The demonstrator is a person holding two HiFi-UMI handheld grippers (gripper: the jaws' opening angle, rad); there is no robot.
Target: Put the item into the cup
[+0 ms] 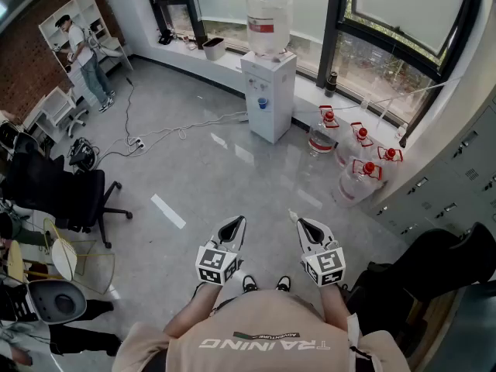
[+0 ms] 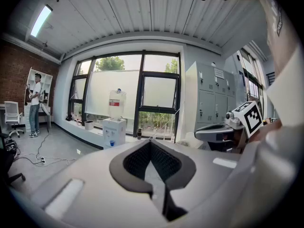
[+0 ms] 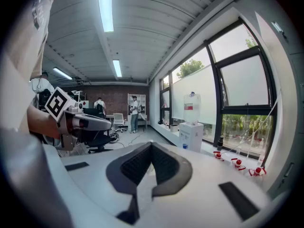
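Hovering side by side, left gripper (image 1: pixel 237 223) and right gripper (image 1: pixel 304 225) closed.

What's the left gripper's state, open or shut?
Shut. The left gripper has its jaws touching at the tips, nothing between them.

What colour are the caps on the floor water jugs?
Red caps; clearest in the head view.

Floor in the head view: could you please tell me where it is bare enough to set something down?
The widest bare floor lies between the left gripper, the right gripper and the dispenser, bordered on the left by the chair. It is crowded on the right around the bottles, and at the far left where cables cross.
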